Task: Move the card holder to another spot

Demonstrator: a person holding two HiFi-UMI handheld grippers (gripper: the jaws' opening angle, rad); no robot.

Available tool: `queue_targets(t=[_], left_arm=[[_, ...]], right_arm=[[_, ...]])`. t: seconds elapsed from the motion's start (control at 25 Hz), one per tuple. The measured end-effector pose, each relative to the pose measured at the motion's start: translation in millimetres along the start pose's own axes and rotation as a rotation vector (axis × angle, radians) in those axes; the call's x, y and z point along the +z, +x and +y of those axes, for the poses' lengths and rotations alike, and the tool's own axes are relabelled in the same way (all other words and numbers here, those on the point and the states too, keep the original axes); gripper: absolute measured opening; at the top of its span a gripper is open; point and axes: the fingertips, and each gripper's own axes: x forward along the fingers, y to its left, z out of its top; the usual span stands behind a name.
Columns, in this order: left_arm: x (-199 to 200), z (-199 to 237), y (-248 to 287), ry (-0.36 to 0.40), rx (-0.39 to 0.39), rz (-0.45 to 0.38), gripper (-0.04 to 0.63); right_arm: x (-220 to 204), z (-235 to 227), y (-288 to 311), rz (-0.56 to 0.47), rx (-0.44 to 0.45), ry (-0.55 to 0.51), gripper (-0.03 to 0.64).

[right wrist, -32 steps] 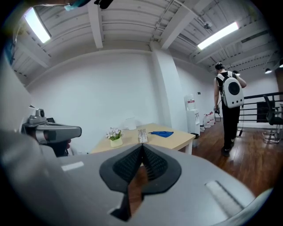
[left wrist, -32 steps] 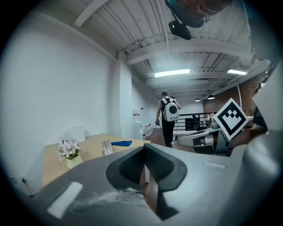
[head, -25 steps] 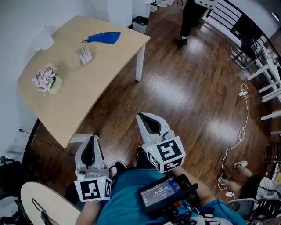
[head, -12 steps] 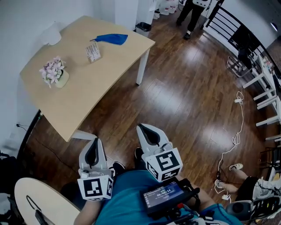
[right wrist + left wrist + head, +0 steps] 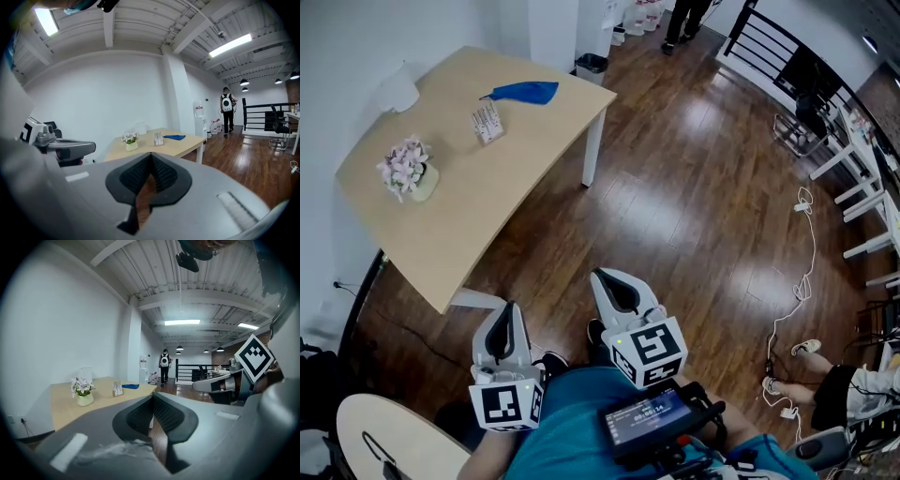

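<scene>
The left hand-held gripper [image 5: 507,311] and right hand-held gripper [image 5: 600,276] both have jaws pressed together, holding nothing. At eleven o'clock, well apart, the small clear card holder [image 5: 487,122] stands on the pale wooden tabletop [image 5: 478,206] between a blue cloth [image 5: 523,92] and pink potted flowers [image 5: 406,171].

The card holder [image 5: 488,123] bears print too small to read in any view.
</scene>
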Motion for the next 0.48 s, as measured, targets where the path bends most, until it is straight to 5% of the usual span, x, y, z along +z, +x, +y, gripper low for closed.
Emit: queue_targets(t=[0.48], left_arm=[[-2.4,-1.3,4.3,-0.003,0.001,0.004,0.015]], right_arm=[[-4.3,-6.6,1.0,0.015,-0.011,0.008,-0.011]])
